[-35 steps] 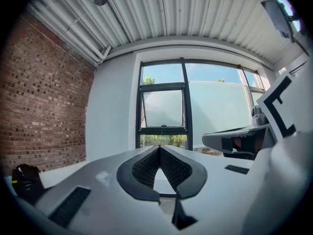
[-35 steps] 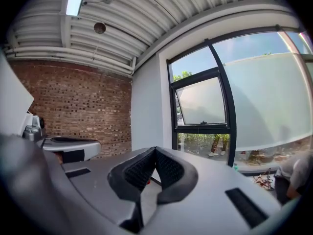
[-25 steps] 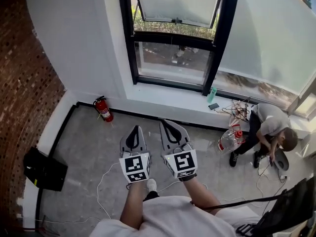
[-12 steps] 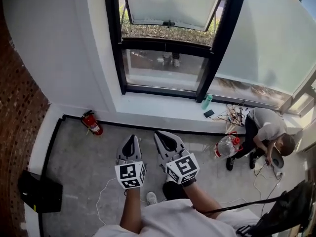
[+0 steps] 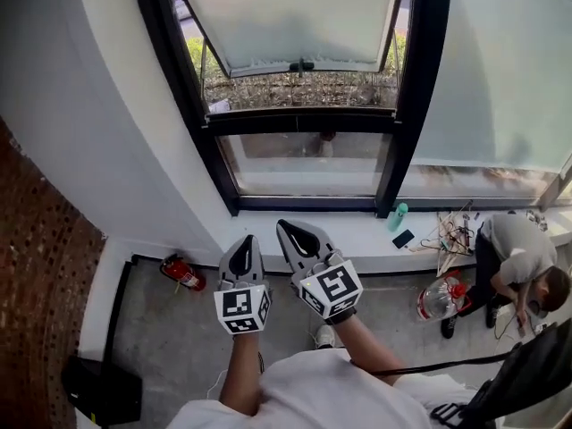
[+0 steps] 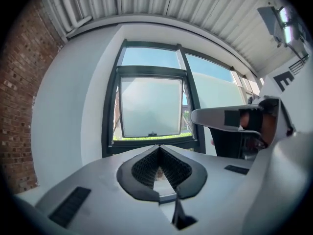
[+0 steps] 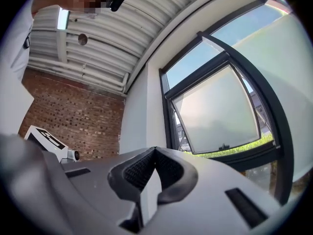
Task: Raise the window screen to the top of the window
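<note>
The window has a black frame and a frosted screen panel tilted outward, with a small dark handle on its lower edge. Both grippers are held side by side in front of the white sill, well short of the panel. My left gripper is shut and holds nothing; in the left gripper view its jaws meet below the screen. My right gripper is also shut and empty; the right gripper view shows the screen and its handle ahead to the right.
A red fire extinguisher stands by the wall at left. A person crouches at right beside a water jug and cables. A green bottle and a phone lie on the sill. A black bag sits near the brick wall.
The view and both grippers have advanced toward the window; the grippers now reach the sill's front edge, and the screen looms larger. Both stayed shut.
</note>
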